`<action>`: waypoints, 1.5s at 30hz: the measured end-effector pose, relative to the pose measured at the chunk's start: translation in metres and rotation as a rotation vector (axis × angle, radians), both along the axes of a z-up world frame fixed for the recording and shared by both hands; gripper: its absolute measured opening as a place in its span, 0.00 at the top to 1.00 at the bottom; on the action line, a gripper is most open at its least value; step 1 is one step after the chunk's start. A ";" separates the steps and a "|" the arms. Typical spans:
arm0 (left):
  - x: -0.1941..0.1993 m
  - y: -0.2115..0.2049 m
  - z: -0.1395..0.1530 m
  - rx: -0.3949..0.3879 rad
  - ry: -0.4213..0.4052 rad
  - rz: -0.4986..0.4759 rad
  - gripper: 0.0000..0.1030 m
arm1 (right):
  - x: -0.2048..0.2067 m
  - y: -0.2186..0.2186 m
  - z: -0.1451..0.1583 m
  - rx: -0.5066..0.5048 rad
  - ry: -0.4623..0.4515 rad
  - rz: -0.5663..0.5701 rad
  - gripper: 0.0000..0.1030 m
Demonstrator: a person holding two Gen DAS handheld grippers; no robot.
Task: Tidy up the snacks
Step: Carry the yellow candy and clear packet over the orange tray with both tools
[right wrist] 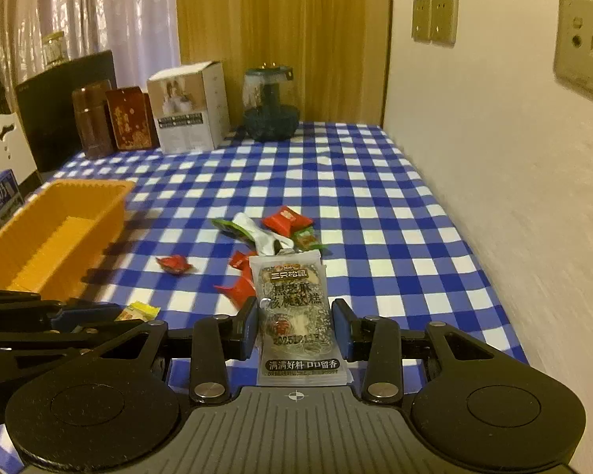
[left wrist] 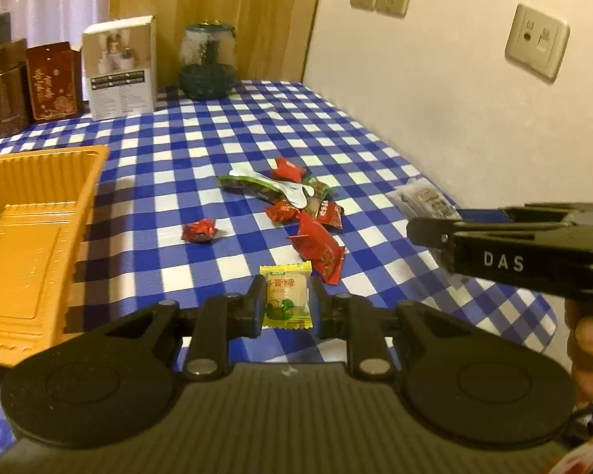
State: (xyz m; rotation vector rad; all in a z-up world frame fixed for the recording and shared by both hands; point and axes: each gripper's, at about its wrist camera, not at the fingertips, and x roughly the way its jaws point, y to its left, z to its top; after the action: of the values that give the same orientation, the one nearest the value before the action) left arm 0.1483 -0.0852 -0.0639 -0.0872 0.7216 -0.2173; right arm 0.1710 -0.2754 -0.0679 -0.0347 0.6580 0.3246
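Snacks lie in a loose pile (left wrist: 296, 205) near the middle of the tabletop (left wrist: 225, 126), toward its wall-side edge; it holds red wrappers and a green packet with a white torn flap. One red candy (left wrist: 199, 230) sits apart from the pile, on the side of the orange tray (left wrist: 39, 213). The tray stands at the tabletop's left edge, and no snack shows in the part of it in view. Left tool (left wrist: 286, 304) is closed narrow on a yellow-wrapped candy (left wrist: 286, 296), held above the cloth. Right tool (right wrist: 294, 330) grips a clear, grey-speckled packet (right wrist: 294, 312), its blue pads against the packet's sides, also lifted off the cloth. Checked cloth between tray and pile is open, broken only by the lone candy. Along the far edge stand a brown canister (left wrist: 6, 91), a red box (left wrist: 53, 81), a white box (left wrist: 120, 67) and a dark glass jar (left wrist: 208, 63). The wall (left wrist: 435, 91) runs along the right edge.
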 end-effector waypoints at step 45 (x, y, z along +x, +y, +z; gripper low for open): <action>-0.076 0.209 0.059 0.056 -0.072 0.293 0.80 | -0.052 0.214 0.046 0.082 0.009 0.162 0.61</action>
State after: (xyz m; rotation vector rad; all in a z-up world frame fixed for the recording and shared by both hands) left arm 0.0725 0.1242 -0.0052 -0.1294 0.6347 0.0793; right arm 0.1190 -0.0616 -0.0221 -0.0081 0.6517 0.5084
